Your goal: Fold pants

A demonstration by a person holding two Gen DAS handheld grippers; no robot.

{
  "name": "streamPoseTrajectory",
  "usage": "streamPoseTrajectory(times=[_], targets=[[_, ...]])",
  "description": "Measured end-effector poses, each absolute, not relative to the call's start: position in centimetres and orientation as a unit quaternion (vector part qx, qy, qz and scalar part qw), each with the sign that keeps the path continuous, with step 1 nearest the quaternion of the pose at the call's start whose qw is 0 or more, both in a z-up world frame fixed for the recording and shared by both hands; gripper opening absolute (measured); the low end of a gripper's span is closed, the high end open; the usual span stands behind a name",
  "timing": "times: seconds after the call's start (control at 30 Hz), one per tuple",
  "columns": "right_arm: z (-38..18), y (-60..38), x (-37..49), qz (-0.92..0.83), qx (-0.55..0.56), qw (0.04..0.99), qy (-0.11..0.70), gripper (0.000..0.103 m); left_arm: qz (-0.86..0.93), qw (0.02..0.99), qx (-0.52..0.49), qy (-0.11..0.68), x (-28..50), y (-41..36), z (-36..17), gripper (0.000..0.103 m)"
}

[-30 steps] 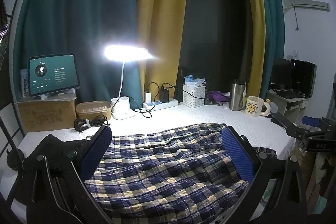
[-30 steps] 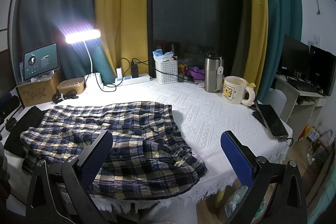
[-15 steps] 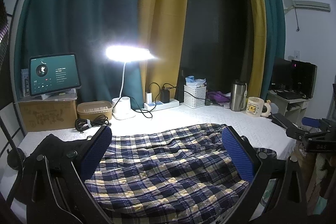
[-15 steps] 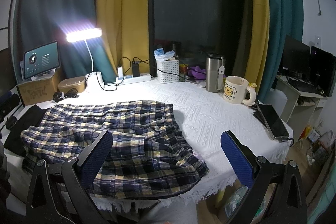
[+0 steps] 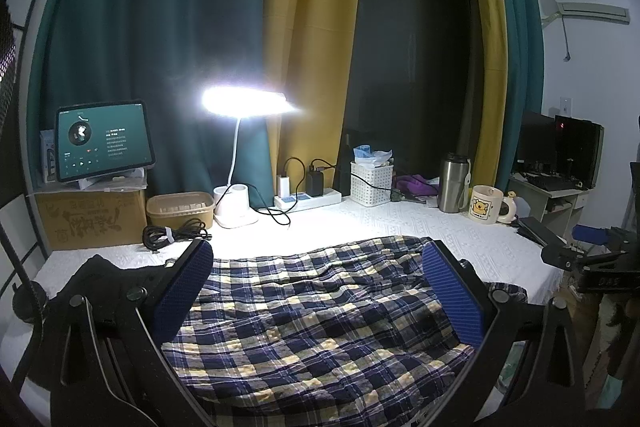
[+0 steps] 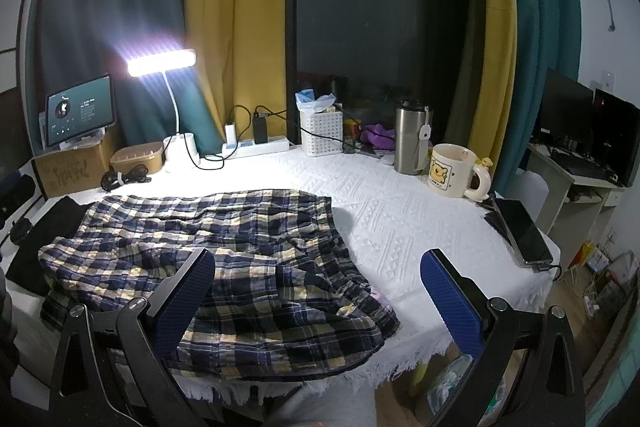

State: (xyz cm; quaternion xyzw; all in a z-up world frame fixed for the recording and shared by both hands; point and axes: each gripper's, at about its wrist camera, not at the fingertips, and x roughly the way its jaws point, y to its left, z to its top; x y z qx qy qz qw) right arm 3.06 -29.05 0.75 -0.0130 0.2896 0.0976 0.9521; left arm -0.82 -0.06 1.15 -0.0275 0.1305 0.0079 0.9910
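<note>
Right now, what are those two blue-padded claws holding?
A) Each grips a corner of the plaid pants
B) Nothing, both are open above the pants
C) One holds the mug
B: the left gripper and right gripper both stand wide open, with the plaid pants lying loose on the table.

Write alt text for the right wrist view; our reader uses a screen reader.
Plaid pants lie crumpled on a white table, with the right gripper open above their near edge. Behind stand a lit lamp, mug and tumbler.
</note>
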Motion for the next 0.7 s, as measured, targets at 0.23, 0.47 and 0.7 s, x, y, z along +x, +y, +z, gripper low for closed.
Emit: streamPoseTrajectory(times=[0.23, 0.47, 0.7], targets=[[0.0, -28.3, 4.1, 0.102, -0.02, 0.948, 0.299, 0.103, 0.01, 0.991, -0.028, 0.134, -0.5, 0.0, 1.1, 0.103], [-1.4, -27.7, 6.1, 0.111, -0.029, 0.94, 0.321, 0.103, 0.013, 0.988, -0.026, 0.151, 0.8, 0.5, 0.2, 0.103], [-2.9, -28.1, 9.5, 0.11, -0.026, 0.934, 0.34, 0.103, 0.022, 0.983, -0.027, 0.179, 3.7, 2.1, -0.9, 0.103]])
